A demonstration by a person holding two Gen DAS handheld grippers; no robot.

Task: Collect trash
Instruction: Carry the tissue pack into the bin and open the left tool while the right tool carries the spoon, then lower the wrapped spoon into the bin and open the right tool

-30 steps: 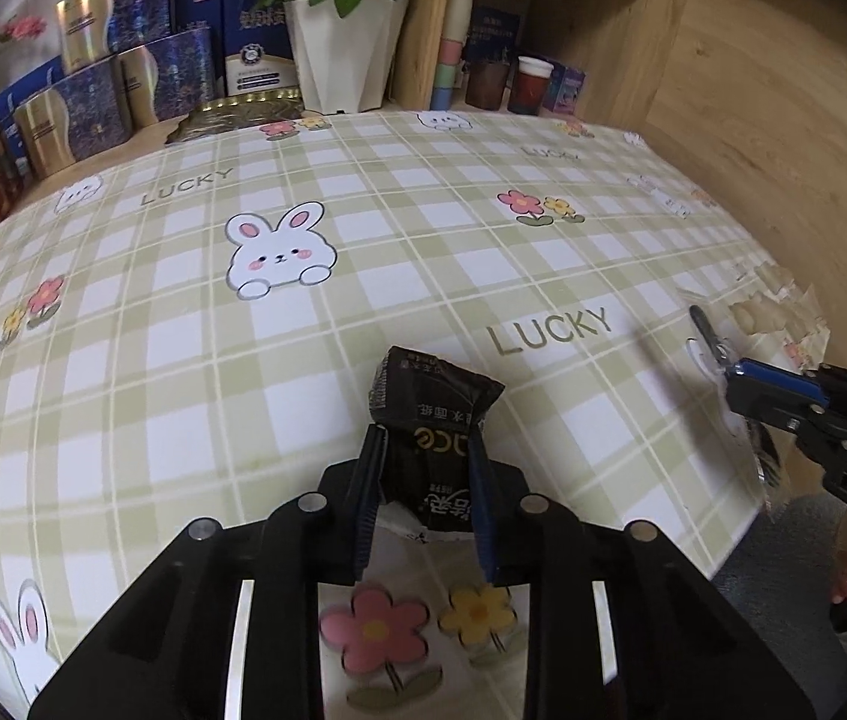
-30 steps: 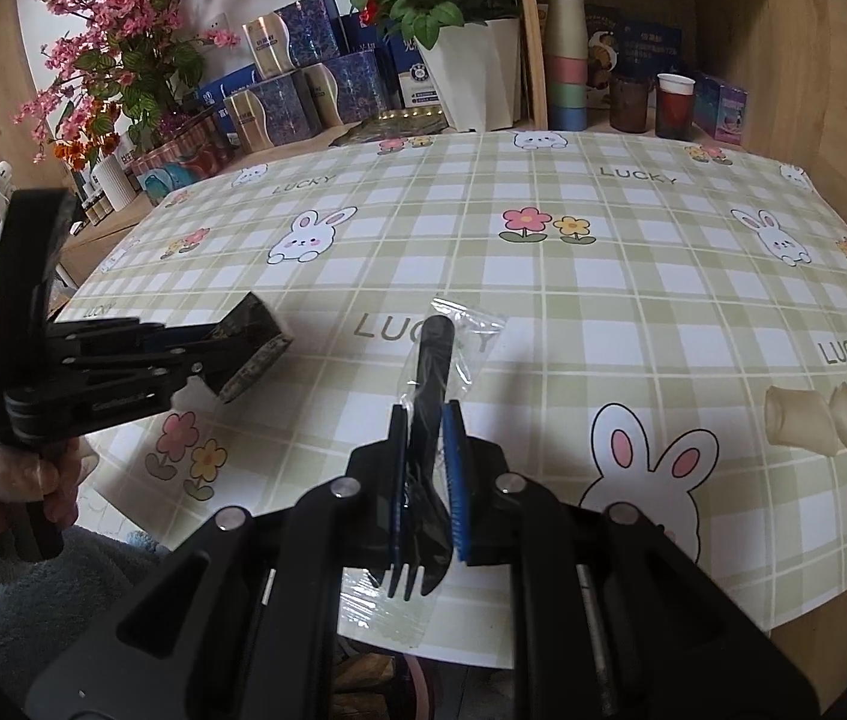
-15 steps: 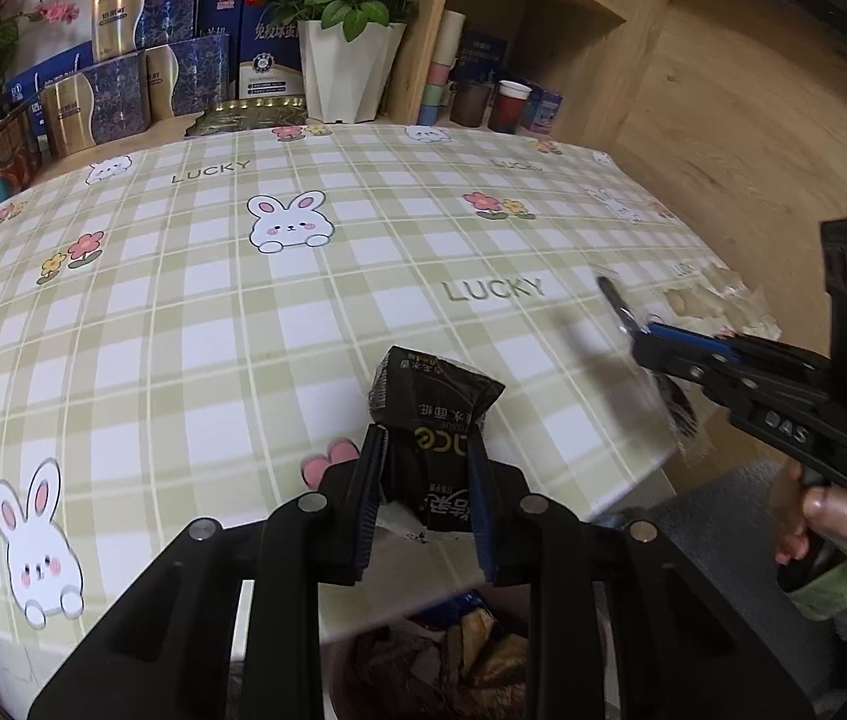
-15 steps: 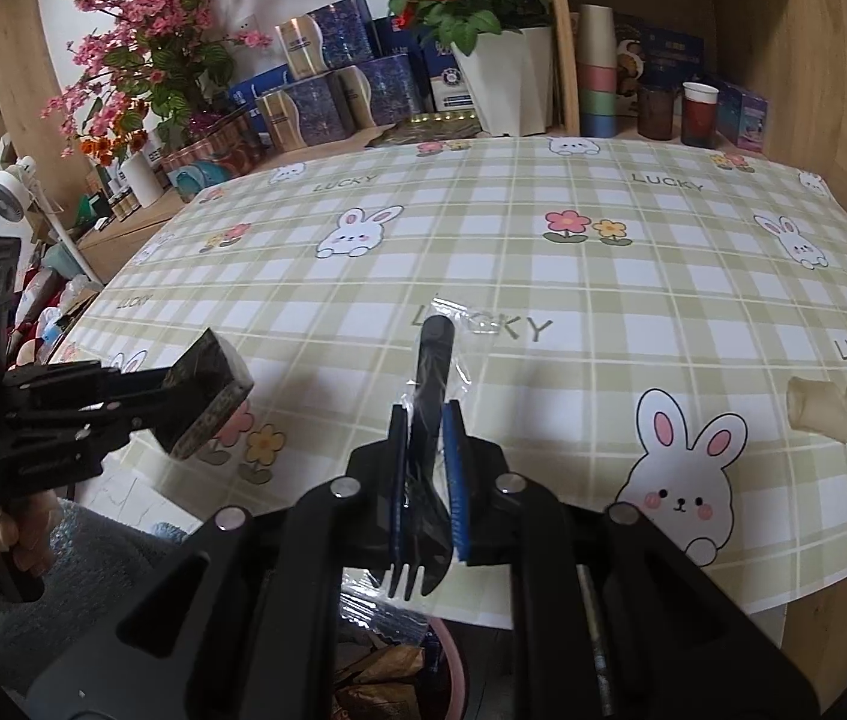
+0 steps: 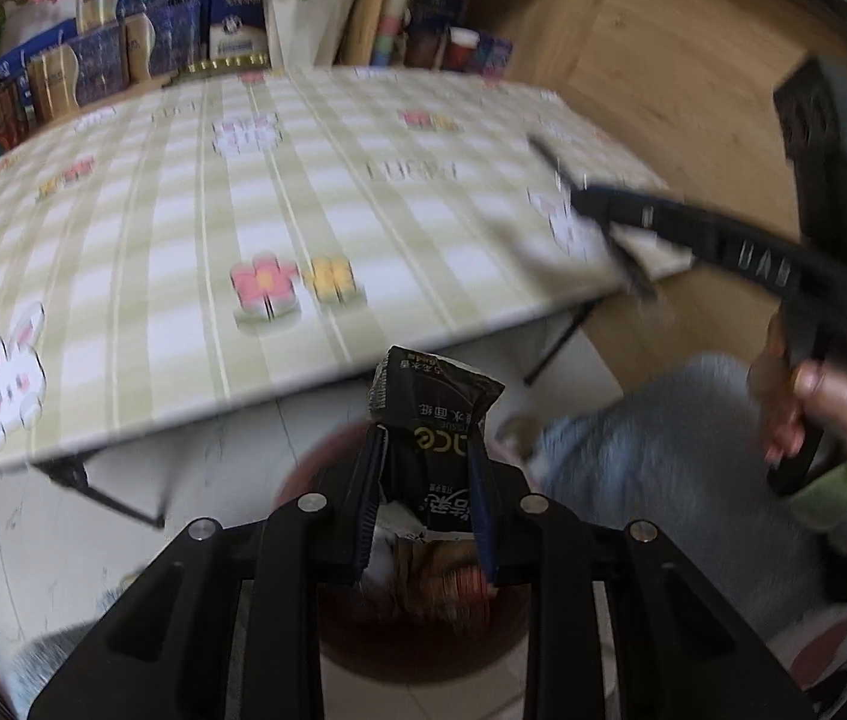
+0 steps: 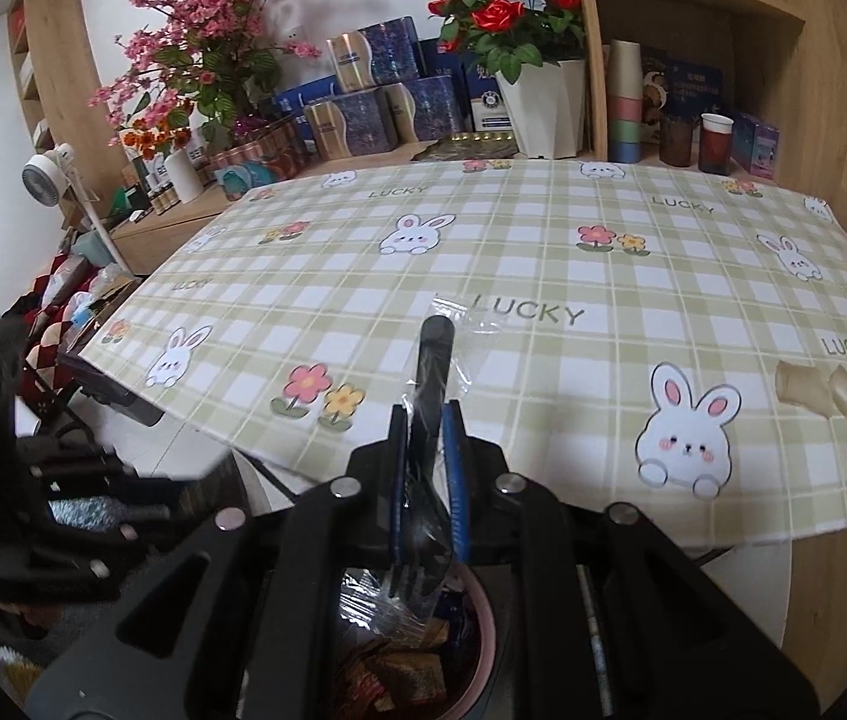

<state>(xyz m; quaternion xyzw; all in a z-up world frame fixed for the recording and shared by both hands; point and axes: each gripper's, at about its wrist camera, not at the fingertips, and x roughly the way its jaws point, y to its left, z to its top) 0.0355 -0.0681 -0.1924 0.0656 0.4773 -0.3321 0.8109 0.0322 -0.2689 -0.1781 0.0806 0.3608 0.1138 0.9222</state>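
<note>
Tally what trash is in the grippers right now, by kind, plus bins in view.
Black tissue packet, held in the left gripper: 1
Black plastic fork in clear wrapper, held in the right gripper: 1
Trash bin, below the table edge, already holding wrappers: 1
Total: 3 (2 held trash pieces, 1 bin)

Soft daylight is filling the room, and nothing is looking too dark or too shiny. The left wrist picture is looking smeary: the counter (image 5: 195, 228) cloth and the right gripper (image 5: 597, 222) are blurring. The right wrist picture is staying sharp. Both pictures are bending round, with the corners going black.
</note>
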